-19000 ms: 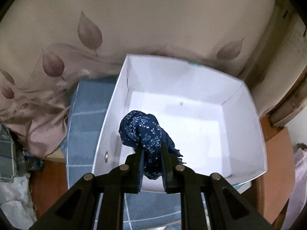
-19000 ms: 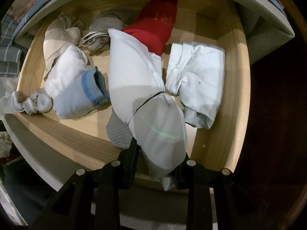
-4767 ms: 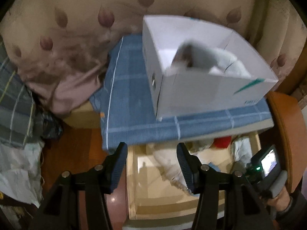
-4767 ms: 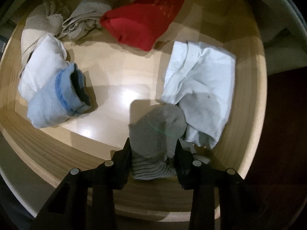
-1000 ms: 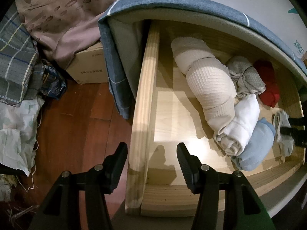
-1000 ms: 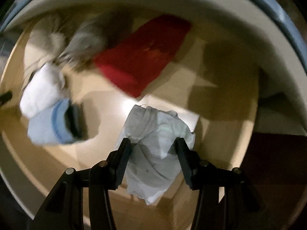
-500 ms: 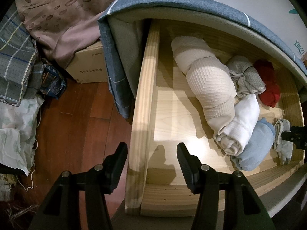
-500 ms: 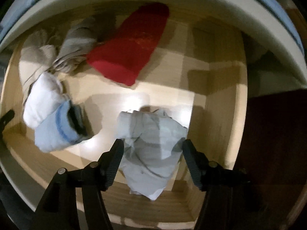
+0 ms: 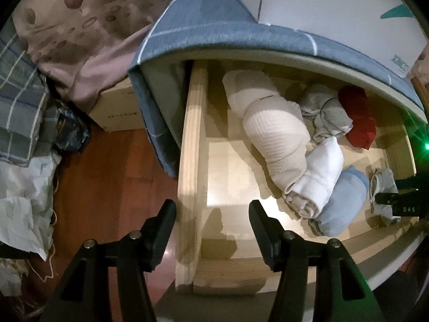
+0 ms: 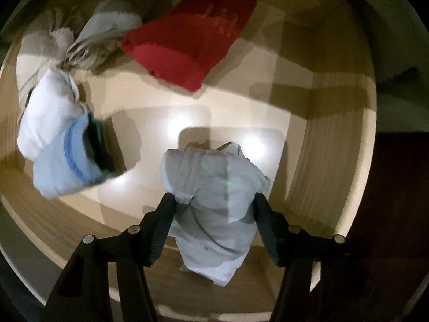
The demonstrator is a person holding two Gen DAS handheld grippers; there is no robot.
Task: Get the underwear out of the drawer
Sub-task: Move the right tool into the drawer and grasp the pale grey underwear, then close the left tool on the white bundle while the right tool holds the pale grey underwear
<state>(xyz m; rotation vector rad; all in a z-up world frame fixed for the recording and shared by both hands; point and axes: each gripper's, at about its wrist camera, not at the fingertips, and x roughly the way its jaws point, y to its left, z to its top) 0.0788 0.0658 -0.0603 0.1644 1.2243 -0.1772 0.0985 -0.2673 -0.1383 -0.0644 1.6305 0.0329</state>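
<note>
underwear (image 10: 214,187): 1 pale (bunched) | right tongs (image 10: 213,201) closing round it | left tongs (image 9: 213,209) opening, empty

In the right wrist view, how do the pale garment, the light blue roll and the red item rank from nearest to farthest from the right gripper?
1. Pale garment: between the jaws of the right gripper, which are closing on it.
2. Light blue roll: to the left, on the drawer floor.
3. Red item: farthest, at the top of the view.
</note>
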